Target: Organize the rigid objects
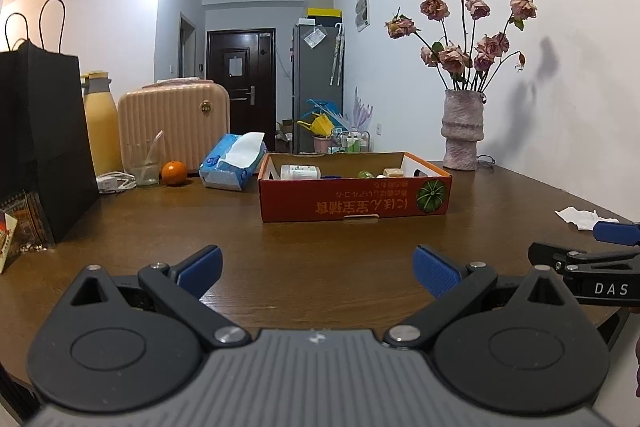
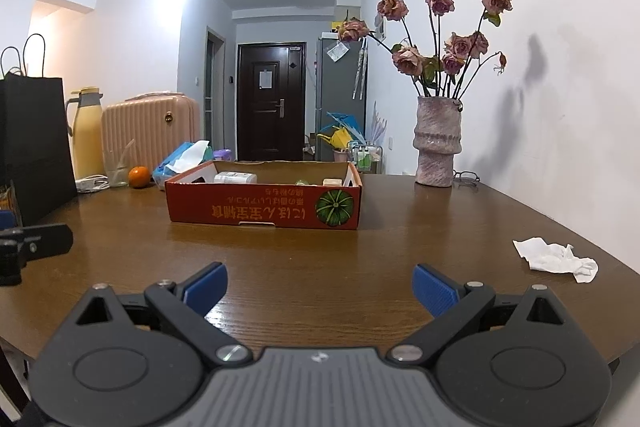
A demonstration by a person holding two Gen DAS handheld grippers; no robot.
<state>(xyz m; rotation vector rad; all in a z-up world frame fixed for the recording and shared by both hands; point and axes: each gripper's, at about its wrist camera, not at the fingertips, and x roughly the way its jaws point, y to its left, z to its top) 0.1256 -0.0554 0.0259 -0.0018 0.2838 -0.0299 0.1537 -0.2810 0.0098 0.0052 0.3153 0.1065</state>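
A red cardboard box [image 1: 354,201] [image 2: 264,207] with a pumpkin picture stands on the brown wooden table [image 1: 320,251] [image 2: 320,251], well ahead of both grippers. Inside it lie a white bottle [image 1: 301,172] [image 2: 235,178], a small beige block [image 1: 393,172] [image 2: 333,182] and a green item [image 1: 366,174]. My left gripper [image 1: 318,269] is open and empty above the table's near part. My right gripper [image 2: 320,287] is open and empty; it also shows at the right edge of the left wrist view [image 1: 592,259].
A crumpled white tissue [image 2: 554,257] [image 1: 584,217] lies at right. A vase of dried roses [image 1: 462,131] [image 2: 438,143] stands at the back right. At the left are a black paper bag [image 1: 36,139], yellow flask [image 1: 102,123], pink case [image 1: 174,123], glass [image 1: 142,163], orange [image 1: 174,172] and tissue pack [image 1: 234,161].
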